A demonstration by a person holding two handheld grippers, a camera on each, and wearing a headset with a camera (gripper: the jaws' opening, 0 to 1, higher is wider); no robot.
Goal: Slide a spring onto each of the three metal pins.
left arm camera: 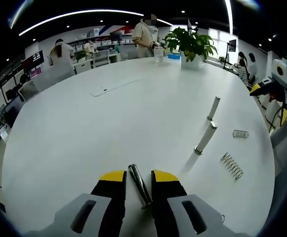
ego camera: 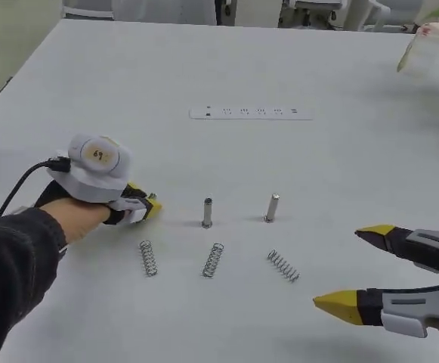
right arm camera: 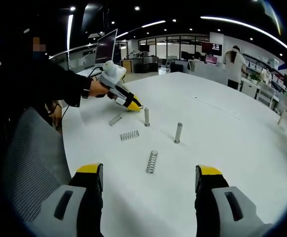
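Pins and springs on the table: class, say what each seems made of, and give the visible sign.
The pins: probably metal, smooth silver-grey cylinders with a soft sheen. The springs: apparently thin steel wire, grey and coiled, with gaps between turns. The table: matte white, perhaps laminate; its material cannot be told.

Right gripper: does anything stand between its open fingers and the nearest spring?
Nothing visible does. The right gripper is open, and only bare table lies between it and the nearest spring.
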